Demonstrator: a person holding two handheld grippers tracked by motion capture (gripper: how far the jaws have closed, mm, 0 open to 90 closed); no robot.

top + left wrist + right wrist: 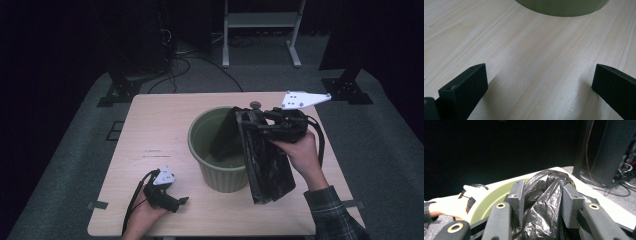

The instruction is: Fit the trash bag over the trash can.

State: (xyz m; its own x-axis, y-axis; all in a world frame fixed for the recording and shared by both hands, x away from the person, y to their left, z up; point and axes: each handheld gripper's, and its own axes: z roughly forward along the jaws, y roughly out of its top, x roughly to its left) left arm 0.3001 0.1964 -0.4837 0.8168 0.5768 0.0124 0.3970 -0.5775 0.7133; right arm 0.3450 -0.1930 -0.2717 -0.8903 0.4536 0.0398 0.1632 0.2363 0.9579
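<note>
Left hand-held gripper [181,201] lies low on the surface [150,130], near the front left corner, held by the left hand [142,215]. In the left gripper view its jaws stand wide apart over bare wood, nothing between them; the base of the green bin [561,7] sits just ahead.

Centre: the green bin [220,170] stands upright on the surface. A black plastic bag [265,165] hangs over its right rim, part draped inside, the longer part hanging down outside to the surface.

Right: the right hand-held gripper [250,120], held by the right hand [300,150], sits above the bin's right rim. In the right gripper view its jaws are partly apart with bunched bag [544,207] between them; the film touches both jaws, but whether they press it I cannot tell.
</note>
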